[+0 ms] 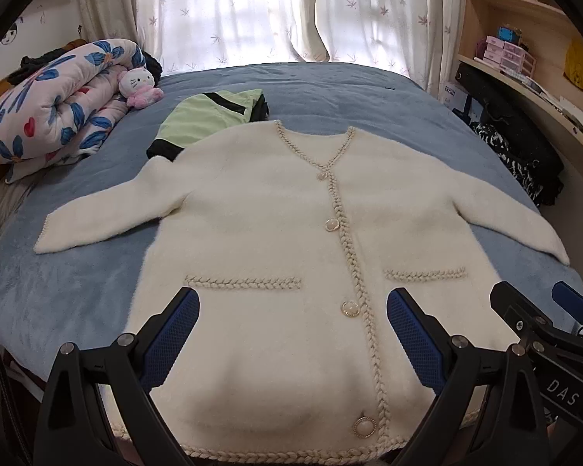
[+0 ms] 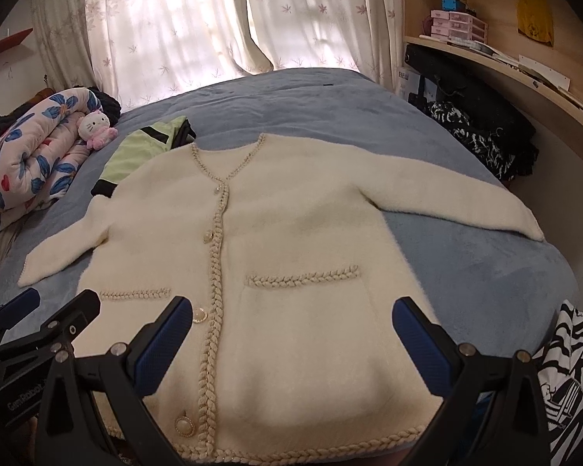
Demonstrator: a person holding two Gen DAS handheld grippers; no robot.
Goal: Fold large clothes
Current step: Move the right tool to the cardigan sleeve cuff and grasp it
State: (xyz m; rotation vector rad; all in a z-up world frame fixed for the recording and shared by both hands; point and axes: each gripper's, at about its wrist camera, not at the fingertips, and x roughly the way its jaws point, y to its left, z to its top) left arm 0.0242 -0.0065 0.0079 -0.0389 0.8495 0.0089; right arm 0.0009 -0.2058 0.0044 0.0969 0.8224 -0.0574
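The white cardigan (image 1: 276, 233) lies flat and buttoned on the blue bed (image 1: 349, 85). The left gripper (image 1: 293, 334) and right gripper (image 2: 291, 338) hover above its hem, fingers wide apart and holding nothing.

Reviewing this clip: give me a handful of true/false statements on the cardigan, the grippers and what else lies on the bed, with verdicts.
1. The cream cardigan lies spread flat on the blue bed with both sleeves out to the sides. True.
2. The left hand-held gripper is shut on the cardigan's hem. False: its jaws stand open above the lower part, holding nothing.
3. The right hand-held gripper is open. True.
4. The cardigan is unbuttoned and lying open. False: the front is closed along the braided placket, buttons in a row.
5. A green garment lies beyond the cardigan's shoulder. True.
6. The plush cat sits on the cardigan. False: it rests against the floral quilt.
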